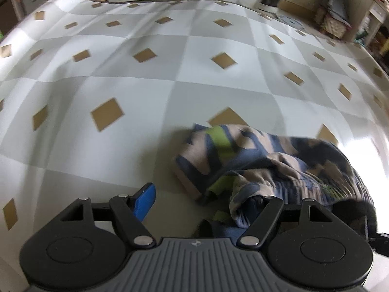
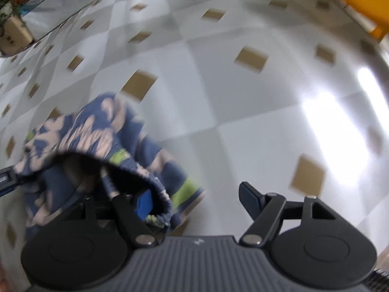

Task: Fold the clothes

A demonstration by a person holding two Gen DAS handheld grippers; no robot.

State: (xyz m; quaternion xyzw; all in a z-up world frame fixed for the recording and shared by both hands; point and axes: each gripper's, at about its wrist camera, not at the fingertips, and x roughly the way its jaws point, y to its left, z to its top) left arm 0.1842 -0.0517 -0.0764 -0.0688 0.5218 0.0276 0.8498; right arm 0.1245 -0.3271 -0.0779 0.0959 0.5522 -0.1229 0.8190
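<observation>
**Patterned garment bunched between 2 spread tongs**

A crumpled garment of blue, beige and lime-green patterned fabric lies on the bench, which is covered by a glossy cloth of grey and white squares with tan diamonds. It sits at the near edge of the cloth, between the 2 tools.

The left tongs are spread wide. The blue pad stands clear over bare cloth, while the other finger is buried under a fold of the garment.

The right tongs are likewise spread. The garment's elastic waistband is draped over the blue-padded finger; the dark finger hangs free over the cloth. Neither pair pinches the fabric.
</observation>
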